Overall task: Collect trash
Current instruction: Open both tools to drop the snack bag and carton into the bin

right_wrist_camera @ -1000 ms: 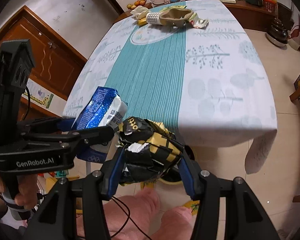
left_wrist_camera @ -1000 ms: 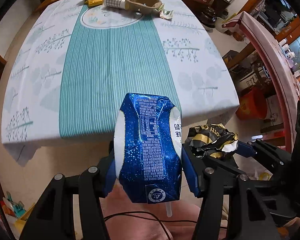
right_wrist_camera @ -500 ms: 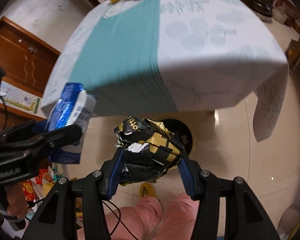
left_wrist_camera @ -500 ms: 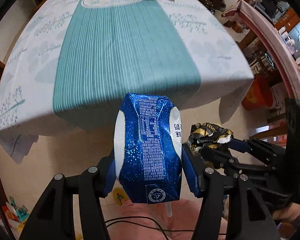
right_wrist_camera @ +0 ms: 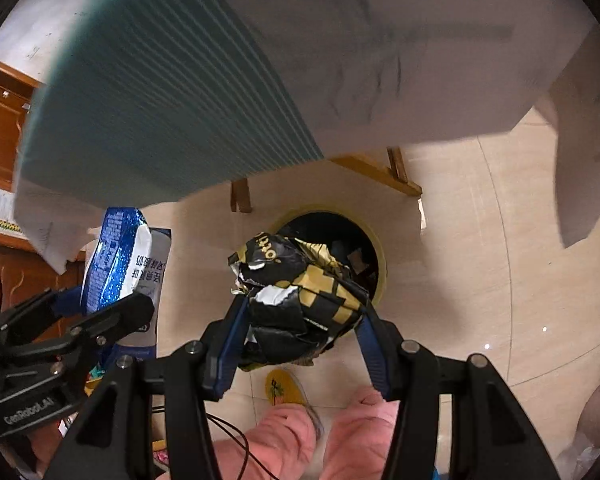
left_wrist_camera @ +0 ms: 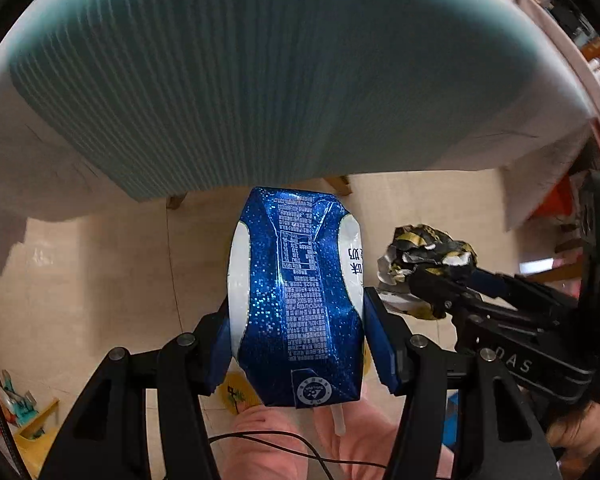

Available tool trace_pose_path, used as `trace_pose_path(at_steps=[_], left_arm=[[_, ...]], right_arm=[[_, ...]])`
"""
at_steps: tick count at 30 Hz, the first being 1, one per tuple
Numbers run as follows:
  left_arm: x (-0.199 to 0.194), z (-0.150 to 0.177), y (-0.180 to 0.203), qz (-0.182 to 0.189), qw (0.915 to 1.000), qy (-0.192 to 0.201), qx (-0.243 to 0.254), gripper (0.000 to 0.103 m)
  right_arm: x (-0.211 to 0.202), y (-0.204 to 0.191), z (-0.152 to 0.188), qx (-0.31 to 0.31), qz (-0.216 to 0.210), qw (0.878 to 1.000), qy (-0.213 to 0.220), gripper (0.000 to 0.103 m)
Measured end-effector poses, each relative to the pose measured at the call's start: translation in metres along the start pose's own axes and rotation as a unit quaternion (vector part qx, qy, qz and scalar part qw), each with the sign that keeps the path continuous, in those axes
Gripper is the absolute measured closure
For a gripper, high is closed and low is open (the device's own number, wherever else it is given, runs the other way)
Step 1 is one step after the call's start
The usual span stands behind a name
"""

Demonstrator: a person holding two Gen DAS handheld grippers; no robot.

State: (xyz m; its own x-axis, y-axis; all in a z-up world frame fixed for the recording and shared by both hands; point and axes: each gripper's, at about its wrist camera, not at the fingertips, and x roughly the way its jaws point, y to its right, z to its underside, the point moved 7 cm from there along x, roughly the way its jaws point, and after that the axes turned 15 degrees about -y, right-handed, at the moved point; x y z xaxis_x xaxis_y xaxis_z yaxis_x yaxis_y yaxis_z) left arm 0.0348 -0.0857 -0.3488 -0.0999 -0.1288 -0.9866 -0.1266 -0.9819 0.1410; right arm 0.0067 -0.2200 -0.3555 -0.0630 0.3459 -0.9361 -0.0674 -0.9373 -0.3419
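Left gripper (left_wrist_camera: 296,316) pinches a blue foil milk carton (left_wrist_camera: 294,300) between its blue pads, one pad on each side of the carton; carton stands upright along the fingers, printed panel facing the camera, a white straw (left_wrist_camera: 339,420) poking out at its near end. Right gripper (right_wrist_camera: 302,316) pinches a crumpled black-and-gold wrapper (right_wrist_camera: 300,300), pads pressed into both flanks of the wad. In the left wrist view the right gripper sits at 3 o'clock with the wrapper at its tips, just beside the carton but apart from it. In the right wrist view the left gripper and carton sit at 9 o'clock. Both grippers point steeply down, below the bench edge; the overhanging teal-striped tablecloth (left_wrist_camera: 260,80) fills the 12 o'clock half of each view, blurred. In the right wrist view a round trash bin (right_wrist_camera: 374,240) with a yellowish rim and dark interior stands on the beige tiled floor (right_wrist_camera: 480,280), directly behind the wrapper, toward 1 o'clock from it; part of its opening is hidden by the wad. Wooden bench legs (right_wrist_camera: 240,196) stand at 12 o'clock from the bin. Person's pink trouser legs (right_wrist_camera: 284,440) at 6 o'clock; a yellow slipper (right_wrist_camera: 280,388) lies on the floor just above them.
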Motion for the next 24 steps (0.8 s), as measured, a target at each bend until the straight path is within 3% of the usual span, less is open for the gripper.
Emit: trace_pose_path(at_steps=[8, 13, 18, 20, 24], left_arm=[[0.064, -0.015, -0.020, 0.001, 0.9992, 0.006, -0.039, 0.046], [0.101, -0.022, -0.021, -0.009, 0.9995, 0.011, -0.027, 0.045], [0.120, -0.033, -0.021, -0.020, 0.9991, 0.030, -0.020, 0.025], [0.121, -0.038, -0.021, -0.020, 0.9988, 0.035, -0.028, 0.011], [0.116, -0.039, -0.023, -0.030, 0.9977, 0.051, -0.034, 0.008]], right_arm=[[0.082, 0.022, -0.012, 0.014, 0.011, 1.000, -0.023, 0.048], [0.118, 0.027, -0.028, 0.011, 0.016, 1.000, -0.021, 0.048], [0.134, 0.037, -0.035, 0.011, 0.025, 1.000, -0.001, 0.038], [0.137, 0.044, -0.037, 0.021, 0.021, 1.000, 0.005, 0.037], [0.135, 0.049, -0.036, 0.032, 0.020, 0.999, 0.013, 0.037]])
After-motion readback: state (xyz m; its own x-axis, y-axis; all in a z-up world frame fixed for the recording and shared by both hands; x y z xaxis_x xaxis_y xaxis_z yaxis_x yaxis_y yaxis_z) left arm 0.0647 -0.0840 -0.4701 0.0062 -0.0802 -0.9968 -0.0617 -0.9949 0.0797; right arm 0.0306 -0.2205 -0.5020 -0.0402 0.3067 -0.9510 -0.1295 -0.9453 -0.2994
